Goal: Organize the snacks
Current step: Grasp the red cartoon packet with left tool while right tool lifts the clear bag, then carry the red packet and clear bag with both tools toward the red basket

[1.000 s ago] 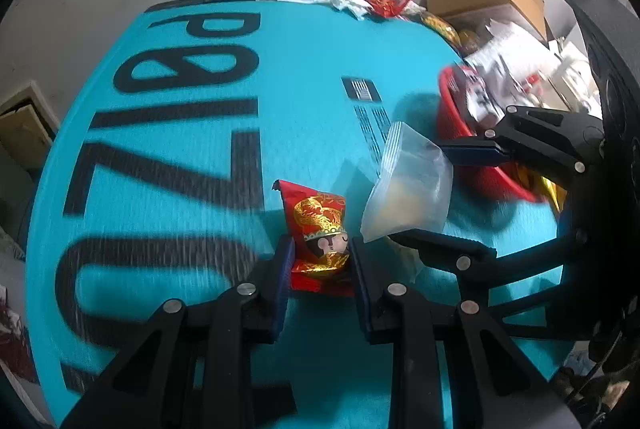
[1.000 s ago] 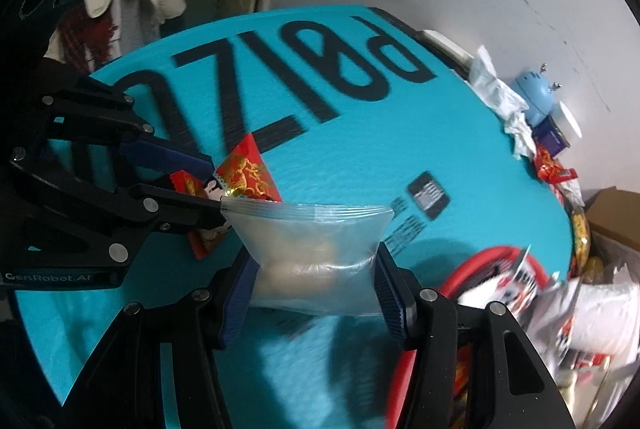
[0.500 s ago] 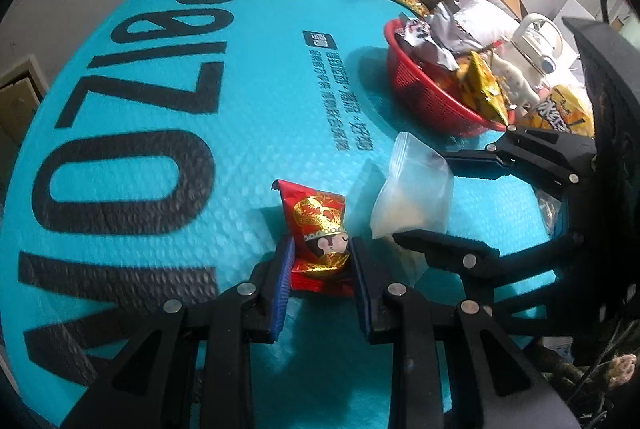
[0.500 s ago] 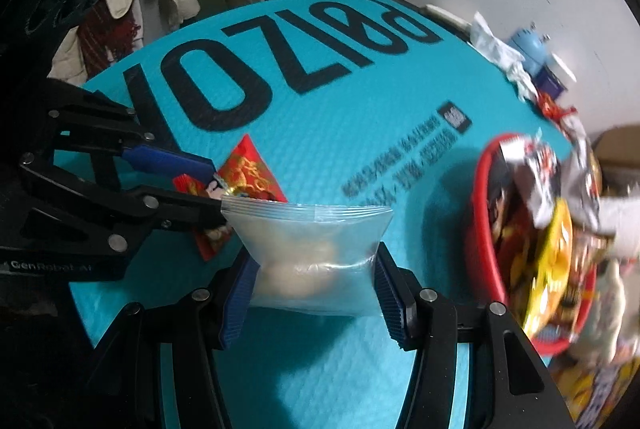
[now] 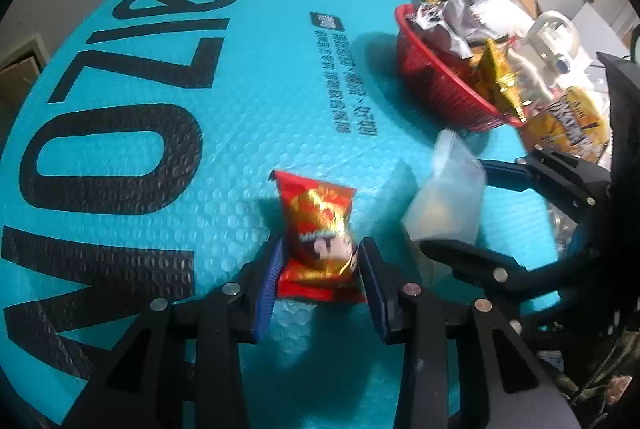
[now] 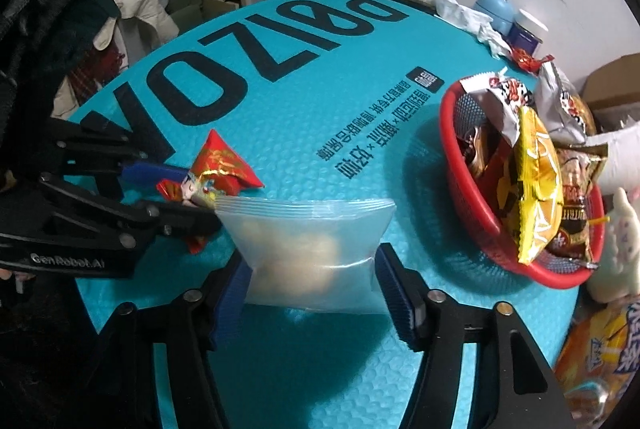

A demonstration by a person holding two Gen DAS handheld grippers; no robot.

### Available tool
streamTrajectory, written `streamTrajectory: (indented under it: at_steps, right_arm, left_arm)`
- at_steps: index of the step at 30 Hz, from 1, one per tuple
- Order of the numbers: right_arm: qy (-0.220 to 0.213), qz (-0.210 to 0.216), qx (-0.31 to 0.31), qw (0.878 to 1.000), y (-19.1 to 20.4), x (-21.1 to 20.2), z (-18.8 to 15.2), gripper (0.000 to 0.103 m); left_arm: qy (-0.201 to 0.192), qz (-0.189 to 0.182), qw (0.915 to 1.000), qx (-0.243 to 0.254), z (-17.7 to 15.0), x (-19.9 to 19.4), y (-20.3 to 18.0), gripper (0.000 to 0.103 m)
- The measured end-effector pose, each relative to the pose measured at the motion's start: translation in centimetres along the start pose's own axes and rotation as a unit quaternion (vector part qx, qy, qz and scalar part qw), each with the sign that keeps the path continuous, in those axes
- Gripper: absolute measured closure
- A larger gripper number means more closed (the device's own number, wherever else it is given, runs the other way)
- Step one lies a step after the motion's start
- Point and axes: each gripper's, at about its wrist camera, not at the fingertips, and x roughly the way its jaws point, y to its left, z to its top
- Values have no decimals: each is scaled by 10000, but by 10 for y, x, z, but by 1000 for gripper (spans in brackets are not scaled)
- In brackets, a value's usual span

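Left tongs point(image 5: 320, 281), marked "GenRobot.AI", clamp one red snack packet point(image 5: 320, 229); right tongs point(image 6: 312, 281) clamp one clear zip bag point(image 6: 308, 249). Both held above the teal counter point(image 6: 280, 101). One red basket point(image 6: 464, 157) of snacks sits ahead-right of the right tongs.

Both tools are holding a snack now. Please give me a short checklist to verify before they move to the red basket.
1. Left tool shut on red snack packet: ok.
2. Right tool shut on clear zip bag: ok.
3. Zip bag's seal closed: cannot tell.
4. Red basket in view and close: ok.
5. Free room in the basket: not ok, packets already stand above its rim.
6. Teal mat between snacks and basket bare: ok.
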Motion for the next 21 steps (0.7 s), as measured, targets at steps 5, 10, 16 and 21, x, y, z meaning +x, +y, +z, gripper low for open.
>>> streamTrajectory:
  at_steps: [5,10,16,21]
  right_arm:
    - [-66,264,257,9993,-10,11,-8,32]
    - [-183,344,395,9985,-13,12,-14,32]
    - [-323,387,501,9975,-17,7,-22,36]
    - [-467,408,710,9956,-25,1,-29,45]
  left_arm:
    - [-202,226,9995,79,-3,1,-6,65]
    - [-354,339,9988,30,-5,2,-8,65]
    - [-482,565,9972,77,-8,3,-13,69]
    - [-474,435,9979,57,-9,1,-17,71]
